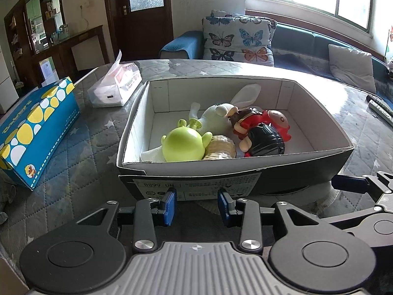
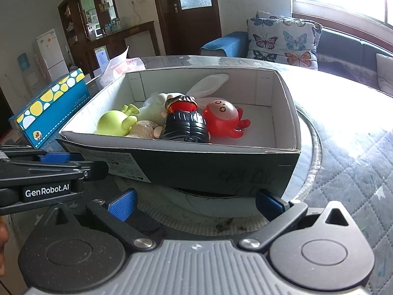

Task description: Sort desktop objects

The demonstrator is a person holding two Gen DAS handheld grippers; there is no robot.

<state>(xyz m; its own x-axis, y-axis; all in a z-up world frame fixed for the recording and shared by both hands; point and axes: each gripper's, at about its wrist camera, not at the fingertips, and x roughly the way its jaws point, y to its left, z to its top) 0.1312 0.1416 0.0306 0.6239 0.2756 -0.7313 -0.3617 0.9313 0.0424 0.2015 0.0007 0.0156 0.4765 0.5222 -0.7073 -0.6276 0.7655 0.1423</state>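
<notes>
Cardboard, dark outside and white inside, forms the open box (image 1: 157, 172) on the quilted table (image 1: 86, 147). Inside it lie a green round toy (image 1: 183, 145), a white plush rabbit (image 1: 213, 118), a black ribbed toy (image 1: 266, 141) and a red octopus toy (image 2: 221, 120). Before the box, the left gripper (image 1: 197, 205) and the right gripper (image 2: 196, 202) hover with jaws apart, holding nothing. Left of the box sits a blue spotted tissue box (image 1: 36, 132).

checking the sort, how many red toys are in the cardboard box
2. The round red plastic octopus toy lies right of the black ribbed toy; the red-clothed figure lies behind it. Others may be hidden under the pile in the open cardboard box.
</notes>
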